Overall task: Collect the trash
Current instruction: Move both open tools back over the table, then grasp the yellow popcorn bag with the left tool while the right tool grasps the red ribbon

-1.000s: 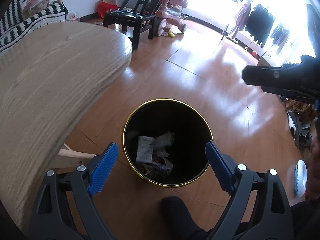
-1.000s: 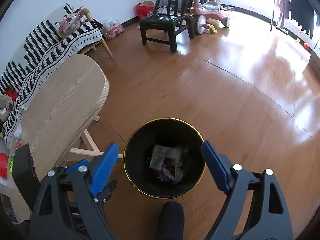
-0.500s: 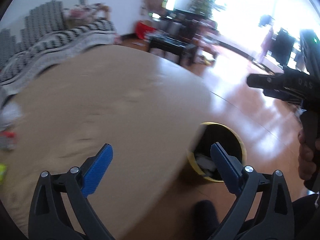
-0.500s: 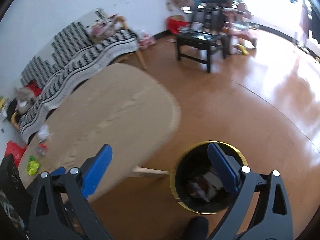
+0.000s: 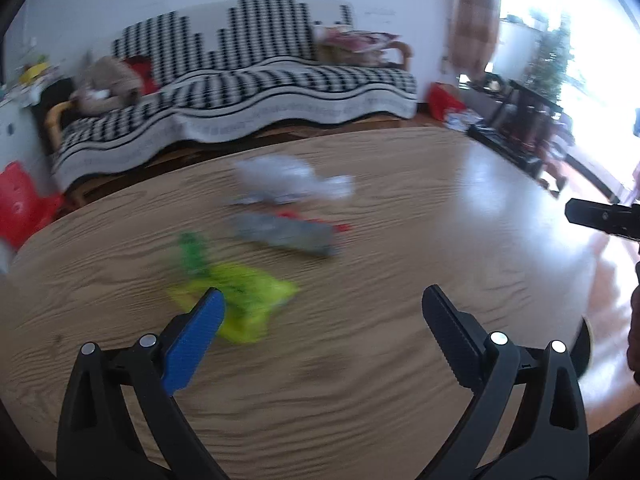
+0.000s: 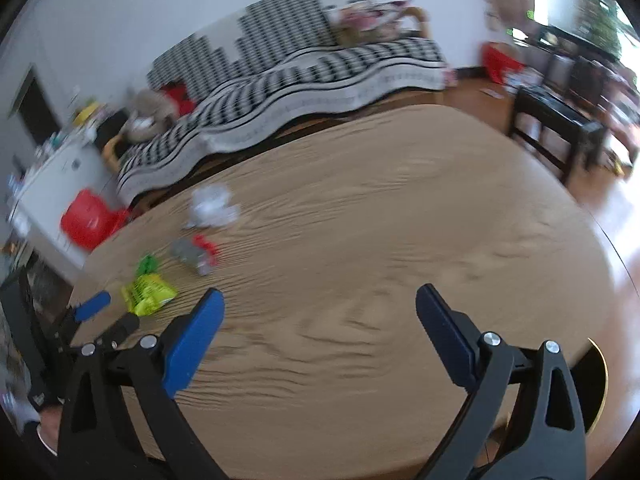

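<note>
Three pieces of trash lie on the oval wooden table (image 5: 400,280): a yellow-green wrapper (image 5: 244,300), a grey and red wrapper (image 5: 288,234) and a crumpled white wrapper (image 5: 292,178). My left gripper (image 5: 324,312) is open and empty above the table, its left finger next to the yellow-green wrapper. My right gripper (image 6: 320,312) is open and empty over the table's middle. The right wrist view shows the same wrappers to the left: yellow-green (image 6: 148,290), grey and red (image 6: 196,254), white (image 6: 212,208). The black bin's gold rim (image 6: 598,384) peeks out past the table's right edge.
A sofa with a black-and-white throw (image 5: 240,92) stands behind the table. A red stool (image 6: 90,224) is at the table's far left. A black chair (image 6: 560,136) stands to the right. Wooden floor (image 5: 612,264) lies to the right of the table.
Both grippers have swung left and up from above the bin to over the table. The trash on the table has come into view. Both stay open.
</note>
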`<state>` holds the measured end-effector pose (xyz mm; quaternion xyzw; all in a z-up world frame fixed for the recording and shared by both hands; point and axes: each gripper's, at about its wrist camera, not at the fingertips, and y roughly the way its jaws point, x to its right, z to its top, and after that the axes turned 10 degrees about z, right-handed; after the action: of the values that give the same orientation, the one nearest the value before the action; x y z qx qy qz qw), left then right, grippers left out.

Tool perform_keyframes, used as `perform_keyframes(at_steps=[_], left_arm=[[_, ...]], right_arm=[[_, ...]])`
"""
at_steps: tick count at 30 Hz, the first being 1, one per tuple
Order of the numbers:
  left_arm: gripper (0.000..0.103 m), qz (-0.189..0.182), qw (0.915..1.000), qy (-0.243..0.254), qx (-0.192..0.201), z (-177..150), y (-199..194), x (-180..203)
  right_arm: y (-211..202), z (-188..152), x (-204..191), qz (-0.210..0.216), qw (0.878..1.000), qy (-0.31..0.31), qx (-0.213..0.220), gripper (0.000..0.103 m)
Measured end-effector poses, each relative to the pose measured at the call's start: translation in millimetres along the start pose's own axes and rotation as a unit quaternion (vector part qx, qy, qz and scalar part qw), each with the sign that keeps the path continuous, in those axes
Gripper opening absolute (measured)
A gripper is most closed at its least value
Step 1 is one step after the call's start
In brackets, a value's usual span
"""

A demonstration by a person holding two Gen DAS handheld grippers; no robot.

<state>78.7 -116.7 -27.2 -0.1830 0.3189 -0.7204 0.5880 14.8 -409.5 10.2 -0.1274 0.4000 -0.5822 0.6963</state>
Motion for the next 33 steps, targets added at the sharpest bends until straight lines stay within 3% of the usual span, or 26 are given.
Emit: perform_keyframes(at_steps=[7, 22, 23, 25, 28, 30, 33], left_arm=[[0.096, 0.026, 0.9995, -0.008, -0.016, -5.3, 33.6, -48.2], [0.095, 0.033, 0.998, 0.043, -0.033, -9.1, 80.3, -43.4], [0.093, 0.033, 0.998, 0.044, -0.031, -9.9, 80.7, -43.0], [0.073, 0.031, 0.998, 0.046, -0.03, -12.4, 80.8, -44.4], [0.072, 0.03, 0.998, 0.044, -0.034, -15.1, 78.3, -47.1], [0.072, 0.03, 0.998, 0.046, -0.032, -17.1, 72.3, -49.0], [0.072, 0.026, 0.9982, 0.048, -0.025, -19.6, 61.2, -50.5]], right_arm=[[70.4, 5.7, -66.2, 0.045, 0.997, -0.062, -0.031, 0.093], [202.0, 9.1, -129.8, 0.051, 0.982, -0.16, -0.089, 0.093], [207.2, 8.9, -132.7, 0.049, 0.981, -0.164, -0.089, 0.091], [214.3, 7.9, -137.7, 0.049, 0.98, -0.17, -0.09, 0.09], [222.7, 7.1, -145.4, 0.057, 0.978, -0.176, -0.094, 0.088], [227.0, 4.2, -150.5, 0.072, 0.976, -0.178, -0.104, 0.078], [229.3, -1.4, -161.2, 0.142, 0.965, -0.174, -0.134, 0.072]])
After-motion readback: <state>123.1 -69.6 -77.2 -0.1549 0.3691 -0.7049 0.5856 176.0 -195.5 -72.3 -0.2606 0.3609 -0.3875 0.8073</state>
